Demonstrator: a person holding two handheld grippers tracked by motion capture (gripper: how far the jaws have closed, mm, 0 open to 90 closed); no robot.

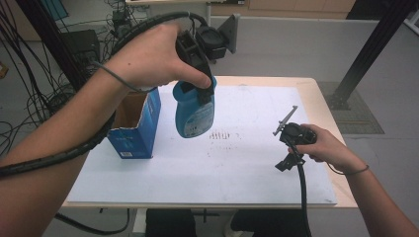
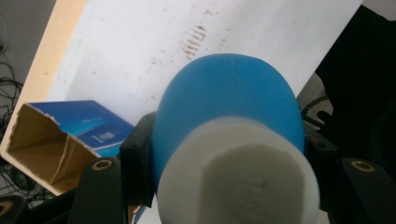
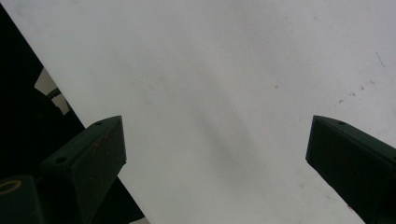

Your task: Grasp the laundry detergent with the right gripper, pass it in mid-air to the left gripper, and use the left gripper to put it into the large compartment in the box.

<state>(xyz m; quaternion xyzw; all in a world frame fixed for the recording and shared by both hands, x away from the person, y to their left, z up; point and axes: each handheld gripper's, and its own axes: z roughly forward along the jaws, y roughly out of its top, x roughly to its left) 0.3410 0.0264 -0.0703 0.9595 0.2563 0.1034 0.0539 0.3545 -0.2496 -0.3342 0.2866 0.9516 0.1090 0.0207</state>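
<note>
A blue bottle [image 1: 194,112] with a white cap [image 2: 238,182] hangs in the air above the white table top [image 1: 237,163], cap end up. My left gripper [image 1: 197,91] is shut on it just below the cap, one black jaw pressed against each side of the bottle [image 2: 224,98]. Left of the bottle stands a blue cardboard box [image 1: 136,123] with its top torn open, and its brown inside [image 2: 42,144] faces up. My right gripper [image 1: 289,148] rests low at the table's right side, open, with nothing but bare table between its wide-set jaws [image 3: 215,154].
The table top has a patch of small dark marks [image 1: 220,134] near its middle. Cables and dark stands [image 1: 44,54] crowd the floor to the left, and a black post [image 1: 368,49] rises at the back right. The right gripper's cable [image 1: 302,197] trails off the front edge.
</note>
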